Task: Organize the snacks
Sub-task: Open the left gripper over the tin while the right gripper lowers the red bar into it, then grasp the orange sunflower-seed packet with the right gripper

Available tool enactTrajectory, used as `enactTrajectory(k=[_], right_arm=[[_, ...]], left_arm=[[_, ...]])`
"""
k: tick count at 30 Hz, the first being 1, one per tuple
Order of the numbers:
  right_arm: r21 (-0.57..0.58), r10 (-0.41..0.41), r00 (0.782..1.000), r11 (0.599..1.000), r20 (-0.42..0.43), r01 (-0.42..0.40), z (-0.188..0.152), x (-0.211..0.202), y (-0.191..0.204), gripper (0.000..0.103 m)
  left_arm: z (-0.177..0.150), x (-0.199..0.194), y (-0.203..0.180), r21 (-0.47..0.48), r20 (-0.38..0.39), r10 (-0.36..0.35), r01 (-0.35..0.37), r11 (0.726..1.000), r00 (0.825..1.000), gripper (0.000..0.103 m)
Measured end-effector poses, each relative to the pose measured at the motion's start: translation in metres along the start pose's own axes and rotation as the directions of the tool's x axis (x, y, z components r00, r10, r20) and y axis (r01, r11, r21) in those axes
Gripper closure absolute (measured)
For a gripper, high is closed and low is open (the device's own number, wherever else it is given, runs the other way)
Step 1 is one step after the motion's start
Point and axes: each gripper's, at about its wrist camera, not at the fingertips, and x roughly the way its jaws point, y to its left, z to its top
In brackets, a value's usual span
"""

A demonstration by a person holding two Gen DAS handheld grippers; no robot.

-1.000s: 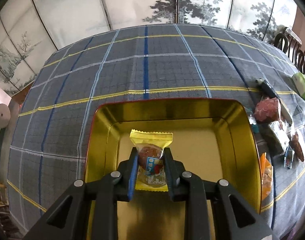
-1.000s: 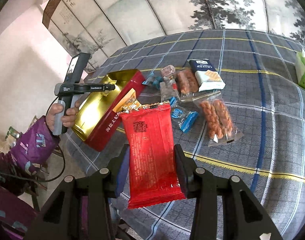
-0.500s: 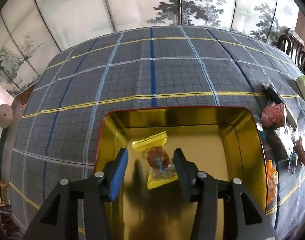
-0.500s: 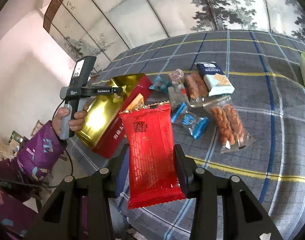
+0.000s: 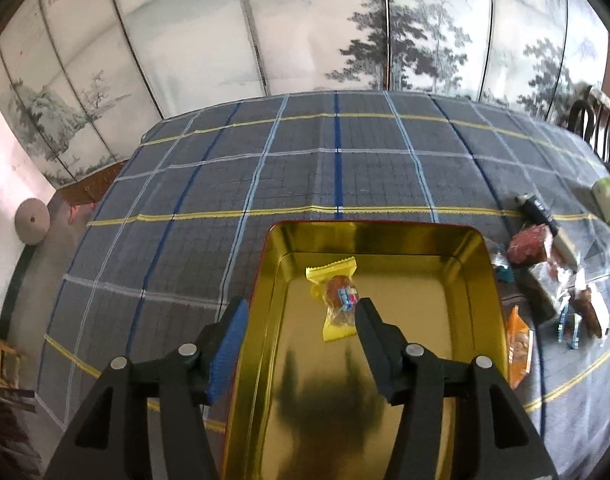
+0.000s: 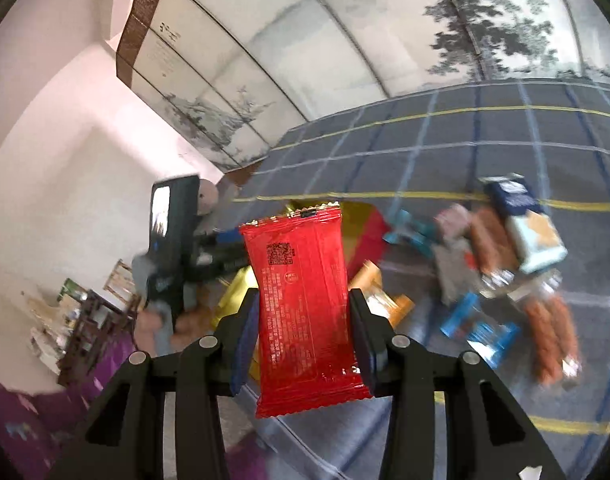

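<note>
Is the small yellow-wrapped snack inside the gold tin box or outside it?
Inside. The small yellow-wrapped snack lies flat on the floor of the gold tin box, free of the open left gripper.

The tin (image 5: 477,280) looks like glossy gold metal, mirror-smooth inside. The yellow wrapper (image 5: 337,300) and red packet (image 6: 305,304) are shiny plastic film. The plaid cloth (image 5: 305,168) is matt woven fabric.
</note>
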Motion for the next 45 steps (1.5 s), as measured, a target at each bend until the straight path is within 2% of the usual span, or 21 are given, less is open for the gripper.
enactTrajectory(k=[2, 4, 6, 11, 14, 16, 21, 25, 28, 31, 33, 35, 36, 38, 41, 44, 45], right_arm=[[0.014, 0.027, 1.000, 1.000, -0.008, -0.027, 0.011, 0.016, 0.003, 0.063], [0.035, 0.053, 0.998, 0.998, -0.027, -0.052, 0.023, 0.036, 0.005, 0.063], [0.057, 0.069, 0.996, 0.996, -0.049, -0.066, 0.032, 0.059, 0.007, 0.063], [0.112, 0.036, 0.994, 0.993, -0.102, -0.025, 0.044, 0.109, 0.003, 0.063], [0.133, -0.002, 0.992, 0.991, -0.129, 0.020, 0.049, 0.134, -0.001, 0.062], [0.132, -0.025, 0.990, 0.990, -0.138, 0.043, 0.049, 0.143, -0.002, 0.062], [0.175, -0.060, 0.987, 0.981, -0.152, 0.086, 0.050, 0.165, -0.014, 0.062], [0.183, -0.069, 0.986, 0.978, -0.152, 0.097, 0.050, 0.172, -0.011, 0.062], [0.164, -0.086, 0.986, 0.980, -0.141, 0.109, 0.050, 0.169, -0.009, 0.061], [0.096, -0.082, 0.992, 0.991, -0.096, 0.091, 0.050, 0.144, 0.000, 0.059], [0.021, -0.088, 0.994, 0.996, -0.062, 0.089, 0.045, 0.113, 0.001, 0.049], [-0.067, -0.084, 0.995, 0.995, -0.062, 0.080, 0.034, 0.085, -0.002, 0.036], [-0.136, -0.111, 0.992, 0.986, -0.065, 0.101, 0.025, 0.070, -0.002, 0.033], [-0.253, -0.196, 0.977, 0.952, -0.081, 0.170, 0.009, 0.057, -0.002, 0.022], [-0.351, -0.292, 0.949, 0.907, -0.122, 0.234, -0.012, 0.060, -0.003, 0.022], [-0.521, -0.413, 0.905, 0.797, -0.099, 0.307, -0.024, 0.079, 0.002, 0.022], [-0.545, -0.415, 0.904, 0.784, -0.106, 0.297, -0.026, 0.082, 0.001, 0.022]], left_arm=[[-0.004, -0.007, 0.003, -0.009, 0.011, -0.005, 0.005, 1.000, 1.000, 0.044], [-0.010, -0.014, 0.005, -0.013, 0.014, 0.003, -0.003, 1.000, 1.000, 0.035], [-0.015, -0.020, 0.007, -0.014, 0.018, -0.013, 0.013, 1.000, 1.000, 0.035], [-0.033, -0.031, 0.020, -0.049, 0.005, -0.048, 0.048, 0.998, 0.999, 0.033], [-0.046, -0.043, 0.027, -0.067, 0.045, -0.031, 0.034, 0.997, 0.999, 0.034], [-0.055, -0.051, 0.031, -0.063, 0.068, -0.037, 0.041, 0.997, 0.997, 0.034], [-0.068, -0.060, 0.031, -0.060, 0.066, -0.055, 0.059, 0.996, 0.996, 0.034], [-0.071, -0.058, 0.032, -0.088, 0.047, -0.103, 0.107, 0.990, 0.994, 0.034], [-0.070, -0.058, 0.029, -0.089, 0.049, -0.104, 0.108, 0.990, 0.993, 0.034], [-0.071, -0.063, 0.026, -0.083, 0.051, -0.109, 0.113, 0.990, 0.993, 0.034], [-0.073, -0.067, 0.026, -0.079, 0.058, -0.113, 0.117, 0.990, 0.992, 0.034], [-0.077, -0.070, 0.025, -0.075, 0.061, -0.123, 0.128, 0.989, 0.991, 0.034], [-0.078, -0.071, 0.024, -0.073, 0.059, -0.128, 0.133, 0.988, 0.990, 0.034], [-0.079, -0.070, 0.020, -0.071, 0.053, -0.139, 0.143, 0.987, 0.989, 0.034], [-0.080, -0.069, 0.009, -0.064, 0.036, -0.149, 0.151, 0.986, 0.988, 0.034], [-0.079, -0.073, 0.000, -0.058, 0.032, -0.165, 0.167, 0.984, 0.986, 0.034], [-0.080, -0.075, -0.003, -0.056, 0.032, -0.168, 0.169, 0.984, 0.985, 0.034]])
